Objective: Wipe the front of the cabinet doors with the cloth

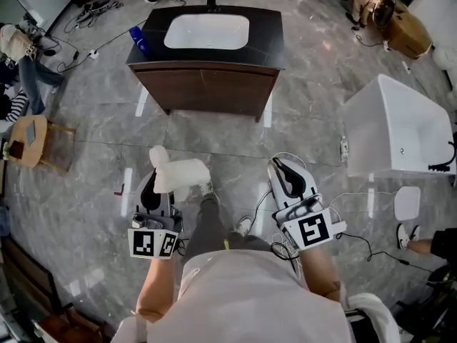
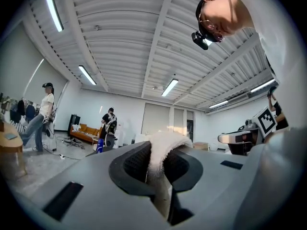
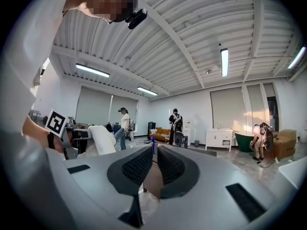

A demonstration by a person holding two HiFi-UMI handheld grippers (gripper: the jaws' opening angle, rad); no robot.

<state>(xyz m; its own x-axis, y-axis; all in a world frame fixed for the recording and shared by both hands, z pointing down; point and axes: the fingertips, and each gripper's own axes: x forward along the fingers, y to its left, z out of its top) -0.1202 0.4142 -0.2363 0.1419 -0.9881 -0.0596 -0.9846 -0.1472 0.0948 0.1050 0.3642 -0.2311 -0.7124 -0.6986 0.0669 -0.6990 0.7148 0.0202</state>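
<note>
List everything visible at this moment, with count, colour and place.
cabinet: one, dark brown with a black top, ahead on the floor
sink: one, white, set in the cabinet top
bottle: one, blue, at the cabinet's left edge
tub: one, white, floor at right
small table: one, light wood, floor at left
other people: at least three, far side of the room
cloth: one, white, in the left hand-held gripper
left hand-held gripper: grey, shut on the cloth
right hand-held gripper: grey, shut, holding nothing
</note>
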